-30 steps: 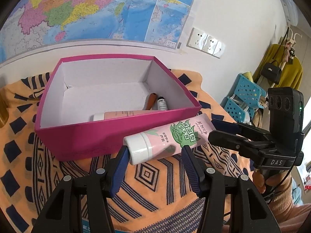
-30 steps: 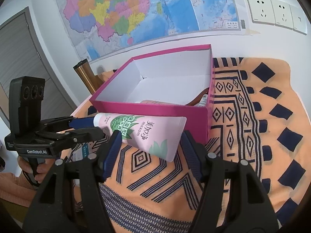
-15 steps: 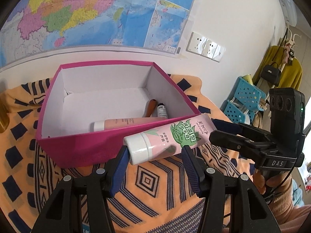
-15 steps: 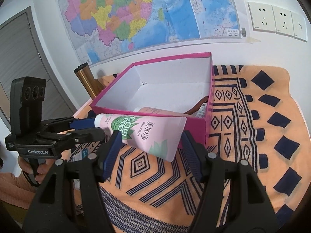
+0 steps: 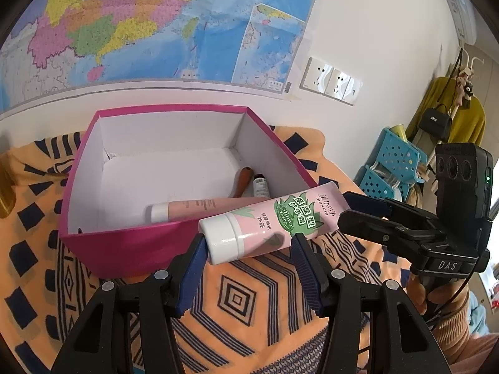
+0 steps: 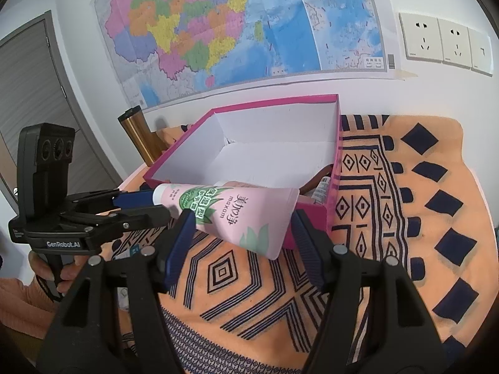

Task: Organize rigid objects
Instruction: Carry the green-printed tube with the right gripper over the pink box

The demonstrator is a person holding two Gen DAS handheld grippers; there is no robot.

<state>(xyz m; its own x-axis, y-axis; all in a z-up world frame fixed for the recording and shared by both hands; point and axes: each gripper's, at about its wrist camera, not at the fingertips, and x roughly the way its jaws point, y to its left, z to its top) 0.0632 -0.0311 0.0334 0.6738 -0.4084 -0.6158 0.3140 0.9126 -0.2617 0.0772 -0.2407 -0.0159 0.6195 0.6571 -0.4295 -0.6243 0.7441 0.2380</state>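
Observation:
A pink hand-cream tube with green leaf print and white cap is held lifted at the near rim of a magenta box. My left gripper holds its cap end between both fingers. My right gripper holds its flat crimped end. Both grippers are shut on it. Inside the box lie a salmon tube, a brown handle and a small black-capped bottle. The box also shows in the right wrist view.
The box stands on an orange patterned cloth by a white wall with a map. A gold cylinder stands left of the box. Blue baskets and hanging clothes are off to the right.
Both grippers have risen with the tube and come closer to the box rim. More of the box floor and its contents shows now.

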